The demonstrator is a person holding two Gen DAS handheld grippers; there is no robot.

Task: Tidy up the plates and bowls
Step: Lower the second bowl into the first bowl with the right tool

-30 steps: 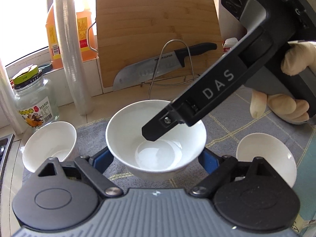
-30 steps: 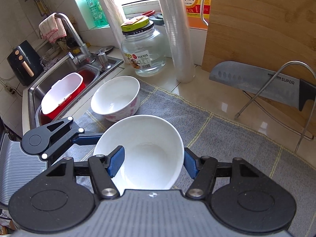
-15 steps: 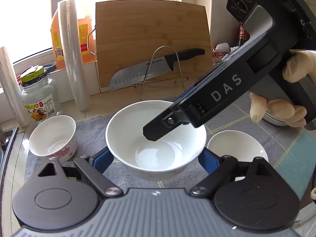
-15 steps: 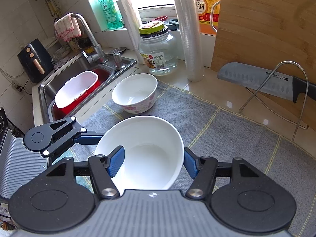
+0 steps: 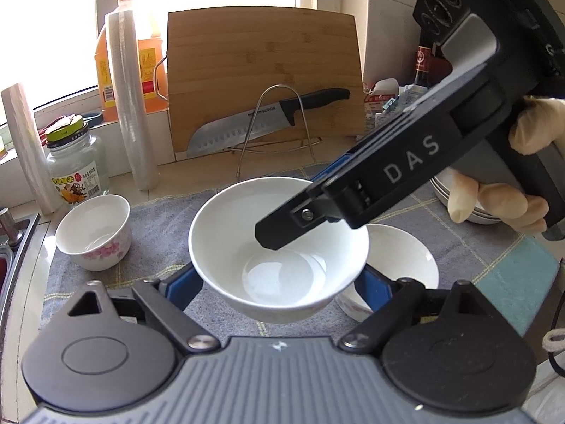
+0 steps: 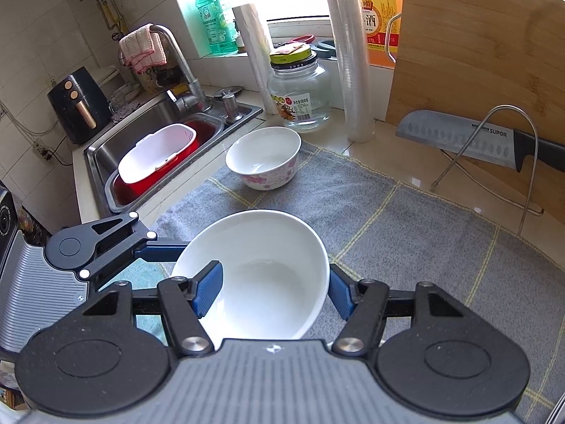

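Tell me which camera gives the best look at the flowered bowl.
The right wrist view: the flowered bowl sits unobstructed on the grey mat, pink pattern facing the camera. The left wrist view shows it smaller, off at the left edge.

ahead: open grey mat (image 6: 406, 233) | left: floral bowl (image 6: 263, 159), sink (image 6: 152, 134) | back: knife rack (image 6: 494, 148)

Tiled counter (image 6: 416, 173) under grey mat (image 6: 406, 233), floral bowl (image 6: 263, 157) atop.
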